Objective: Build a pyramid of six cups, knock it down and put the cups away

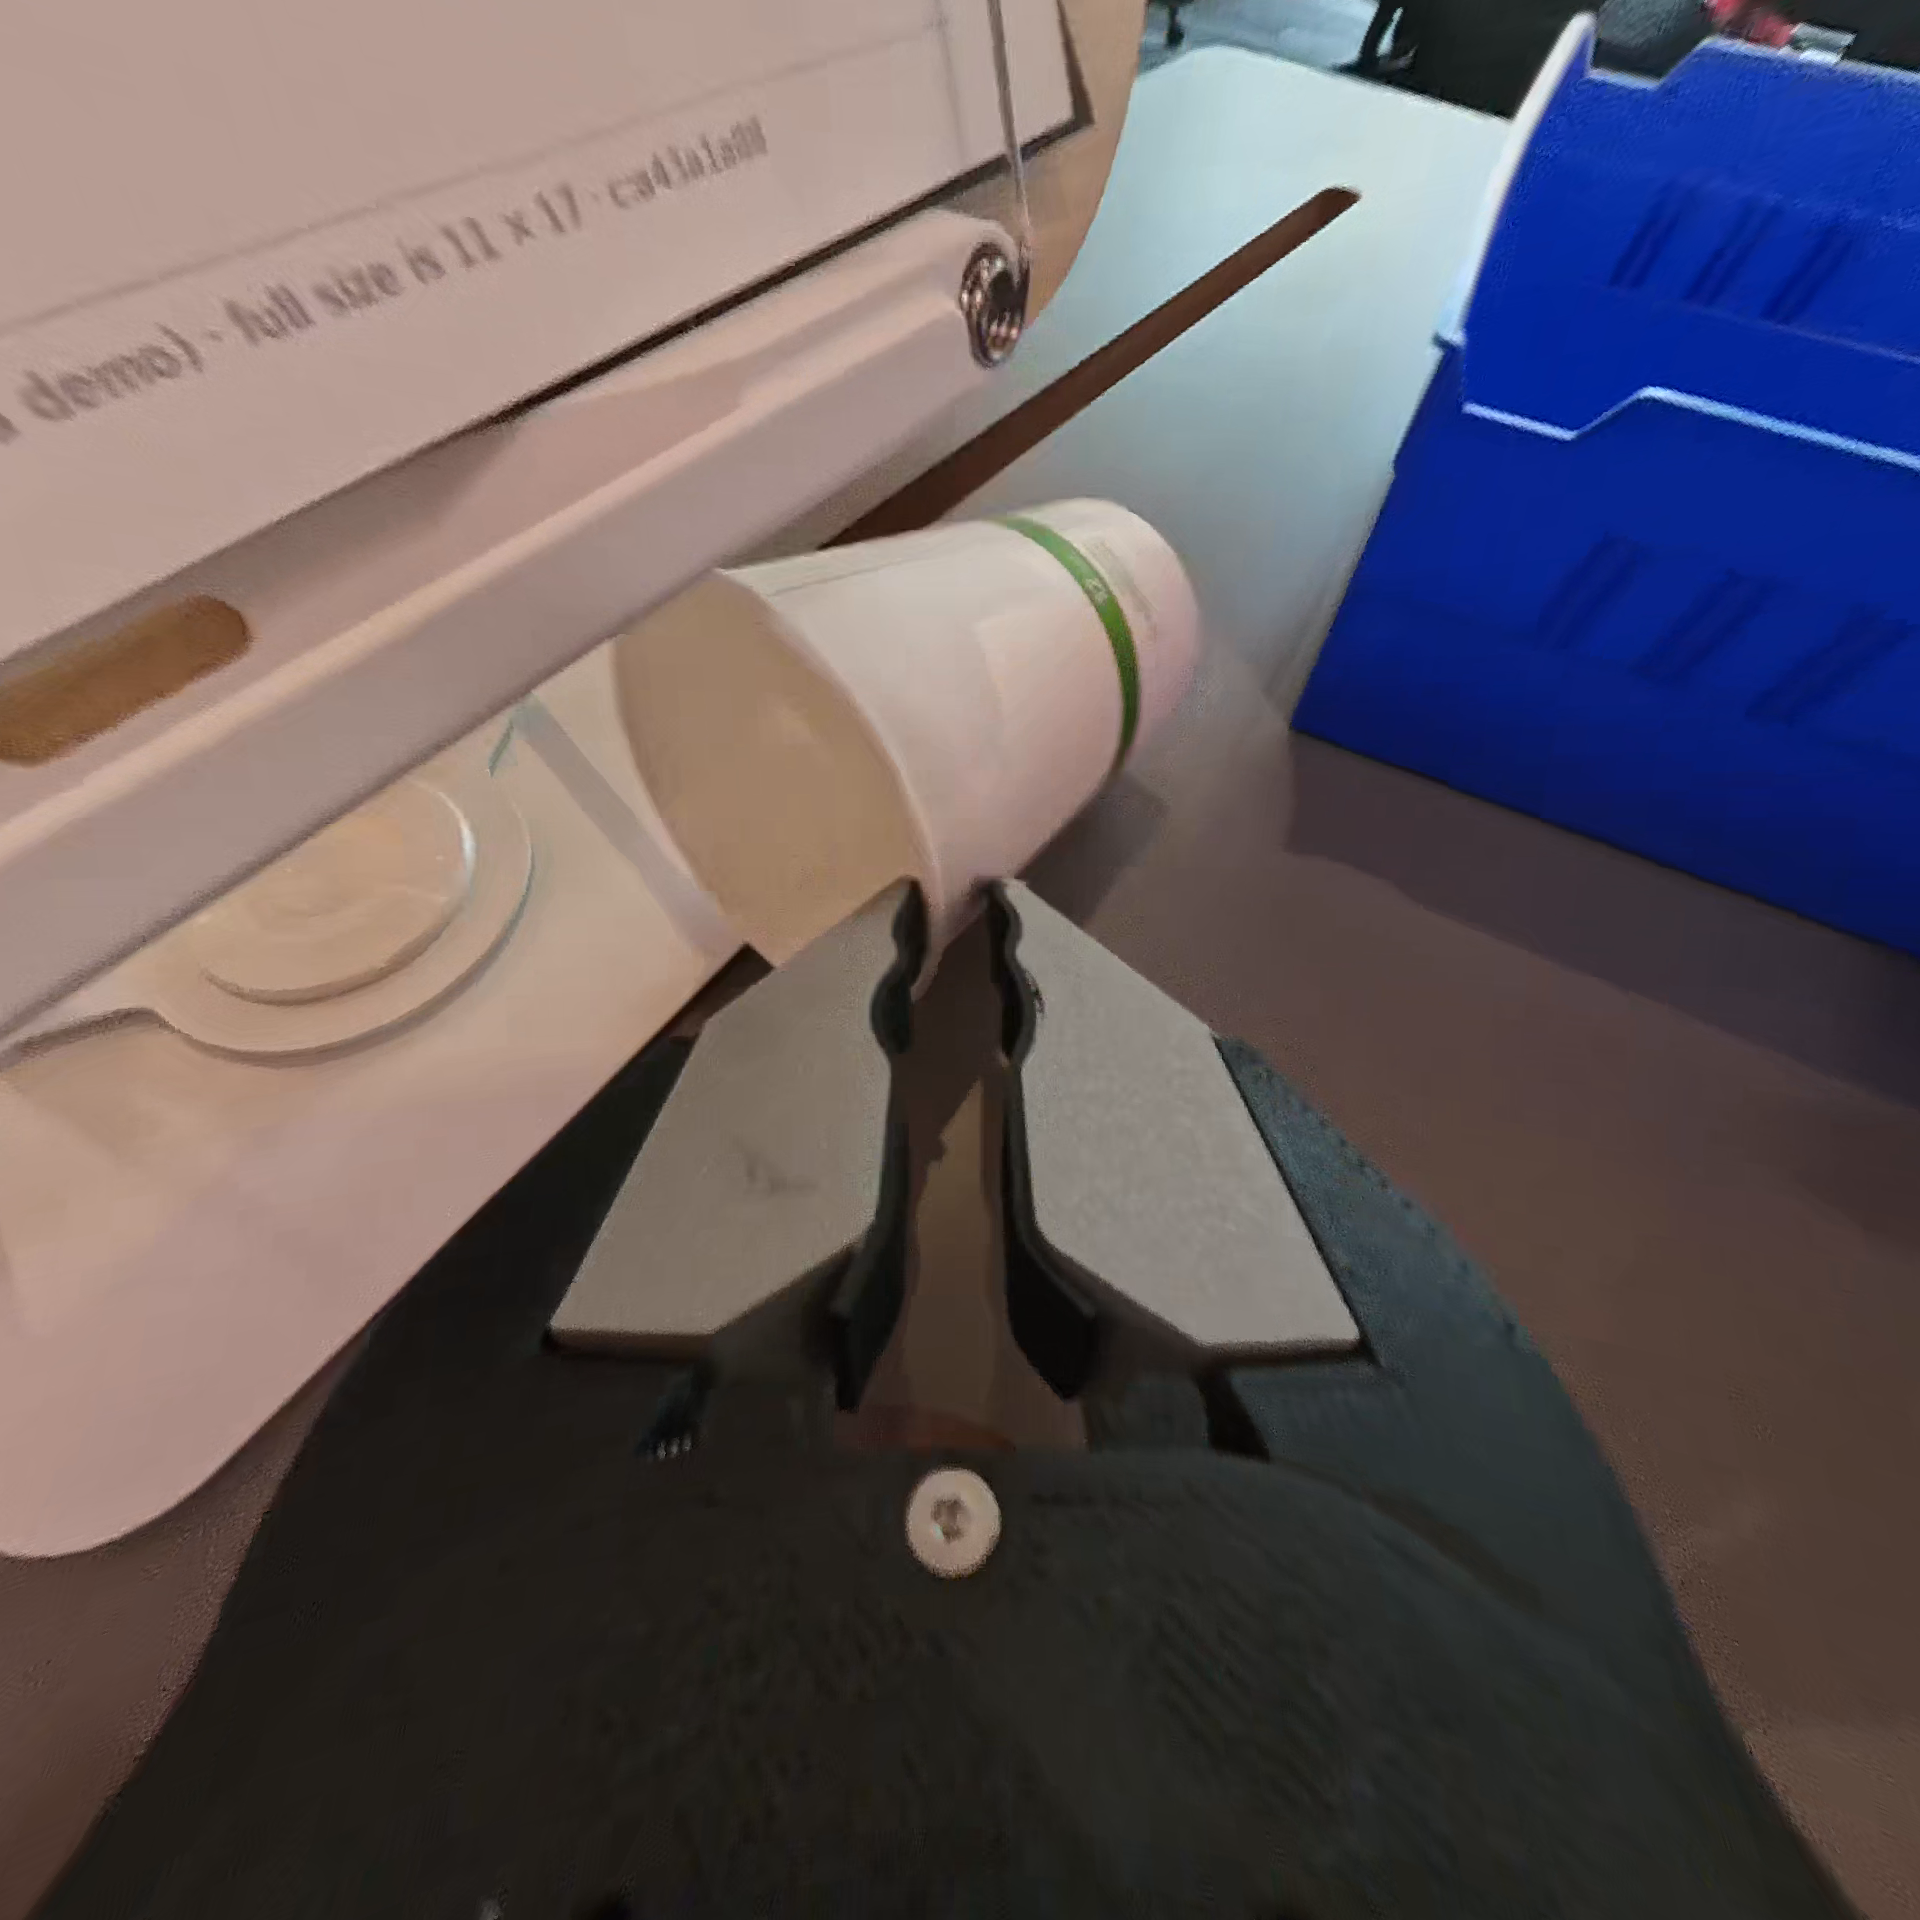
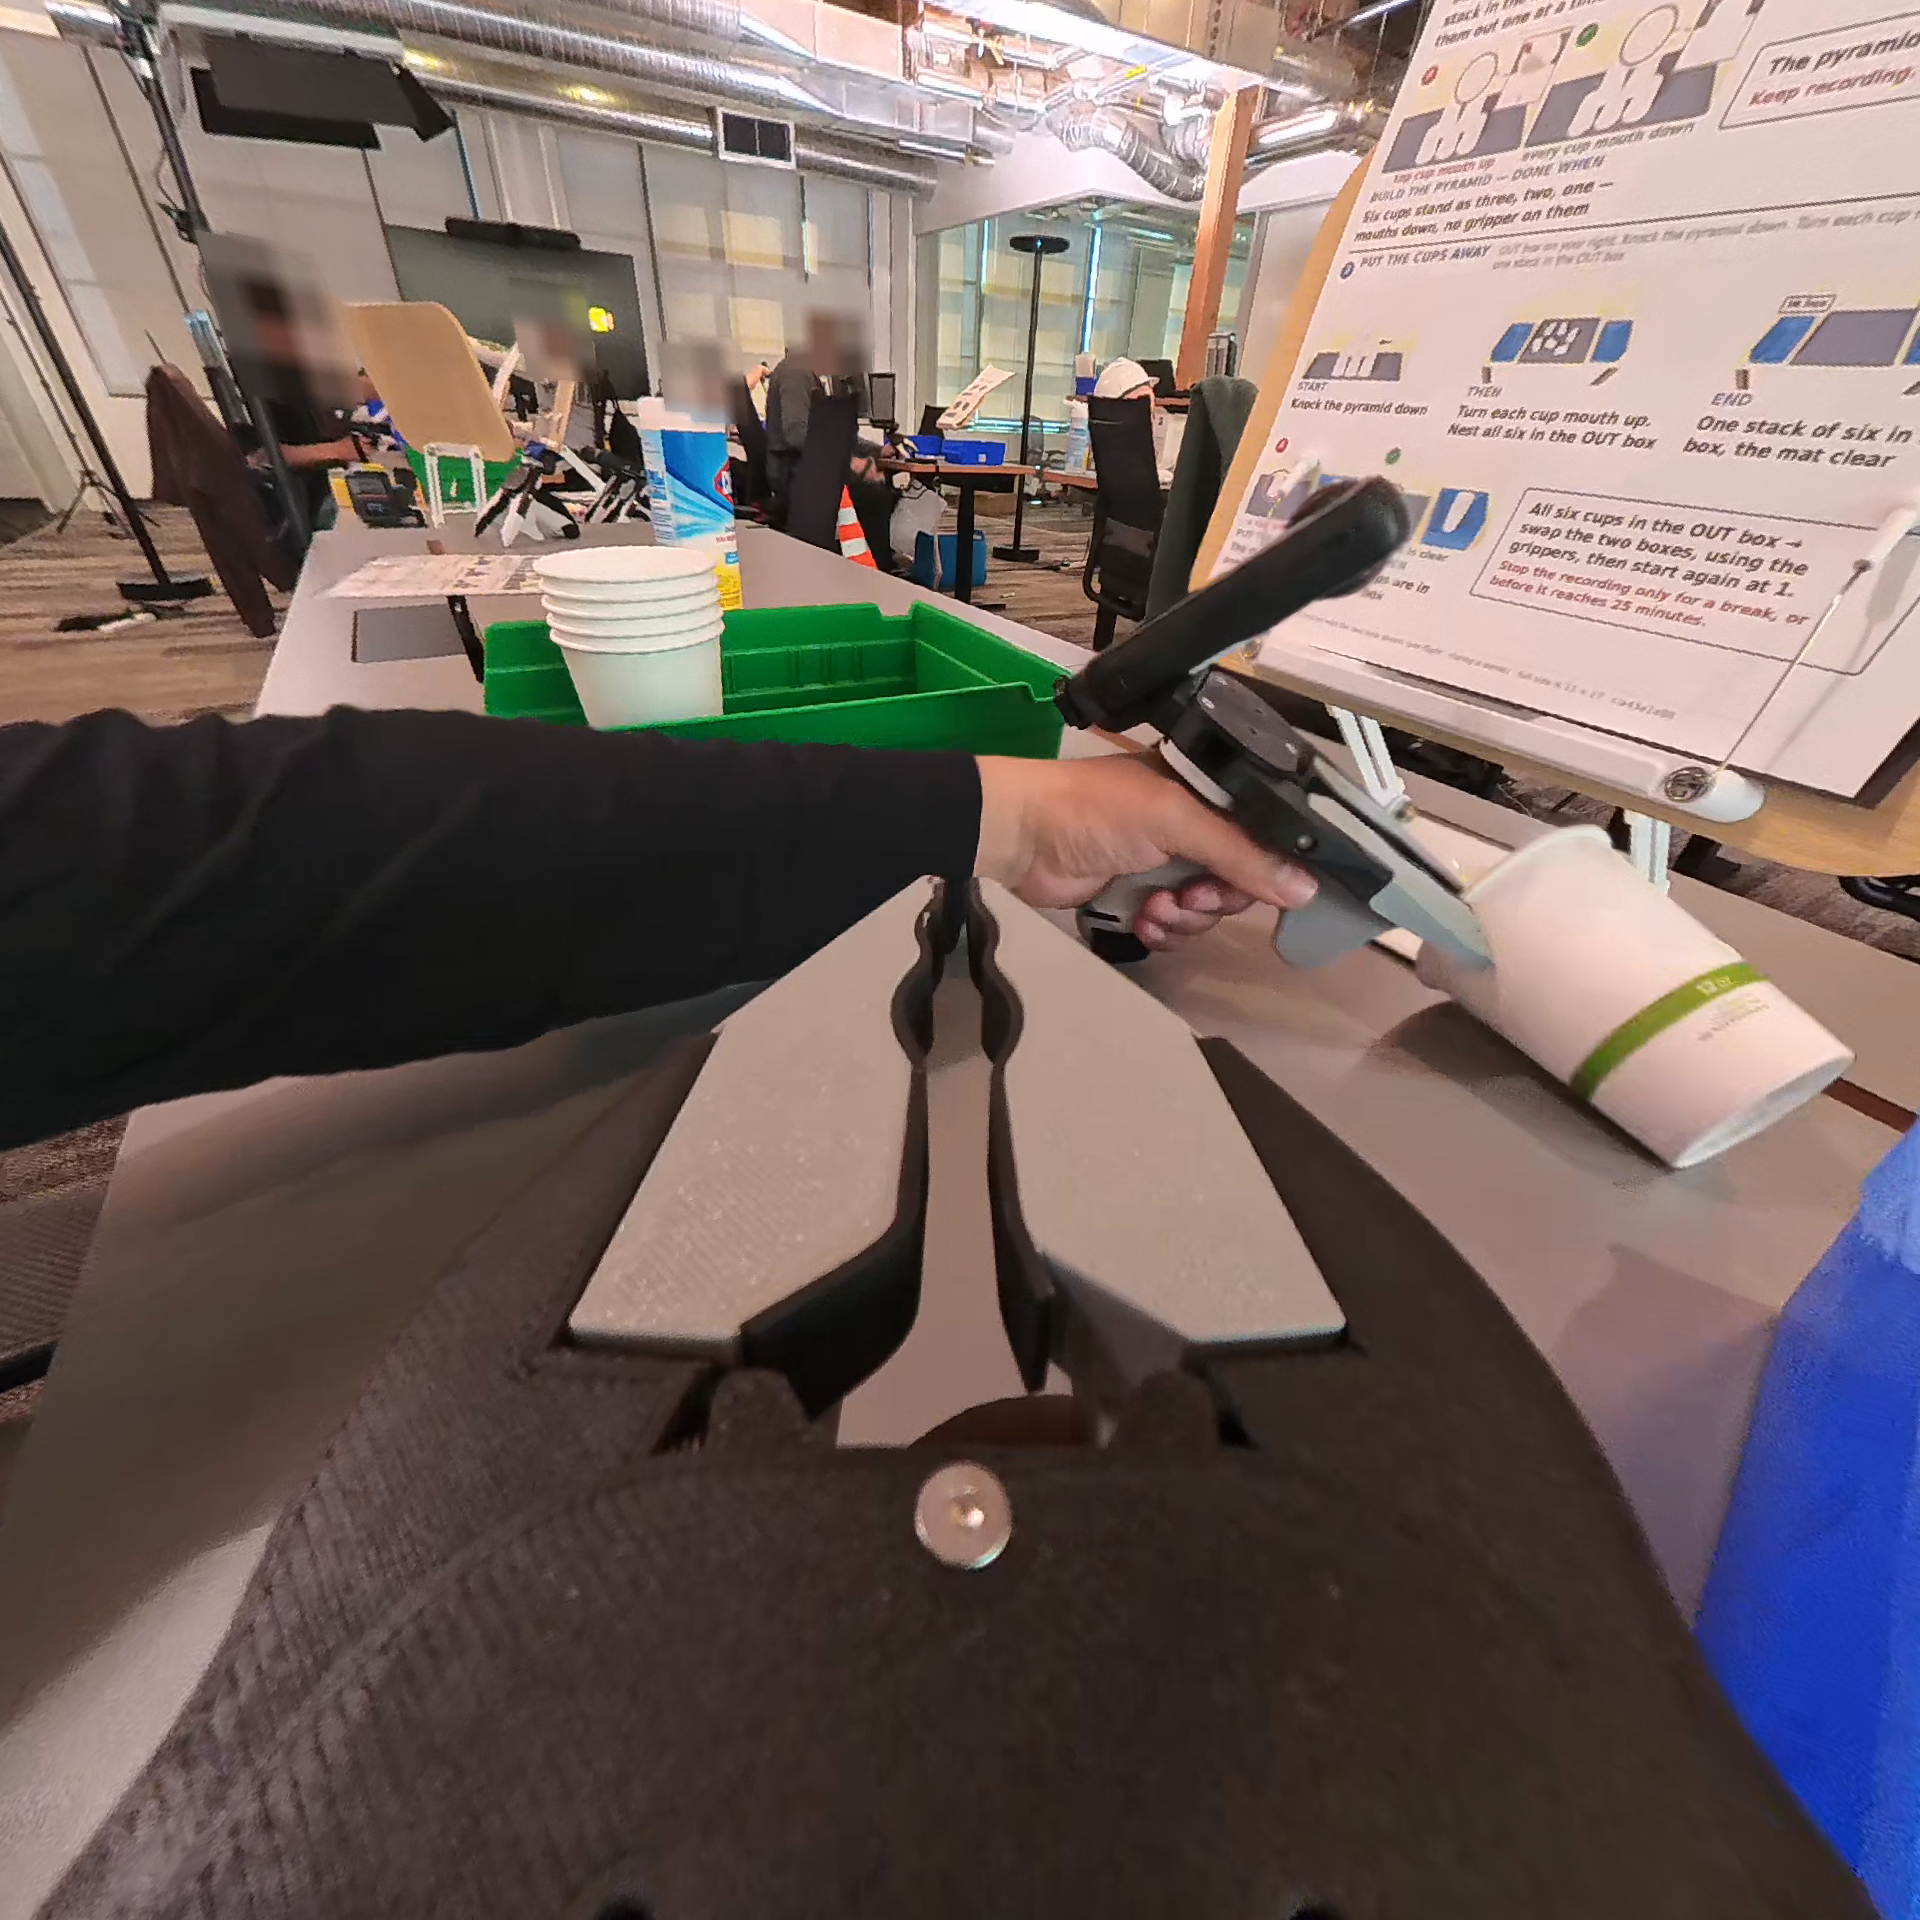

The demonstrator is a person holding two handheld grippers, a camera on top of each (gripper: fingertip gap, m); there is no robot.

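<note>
A white paper cup with a green band (image 1: 987, 675) lies tilted on its side just above the grey table, under the instruction board. Its mouth faces my left gripper. My left gripper (image 1: 954, 904) is shut on the cup's rim, one finger inside and one outside. In the right wrist view a hand holds that gripper (image 2: 1455, 935) on the cup (image 2: 1642, 1018), whose base end is low on the table. My right gripper (image 2: 956, 909) is shut and empty, above the table to the left of the cup. A stack of several nested white cups (image 2: 634, 623) stands in a green bin (image 2: 883, 665).
A blue bin (image 1: 1662, 520) stands right of the cup and fills the right edge of the right wrist view (image 2: 1829, 1558). The instruction board on its stand (image 2: 1610, 416) overhangs the cup. A wipes canister (image 2: 691, 488) stands behind the green bin. People sit at desks far behind. There is about 25 centimetres between the tips of the two grippers.
</note>
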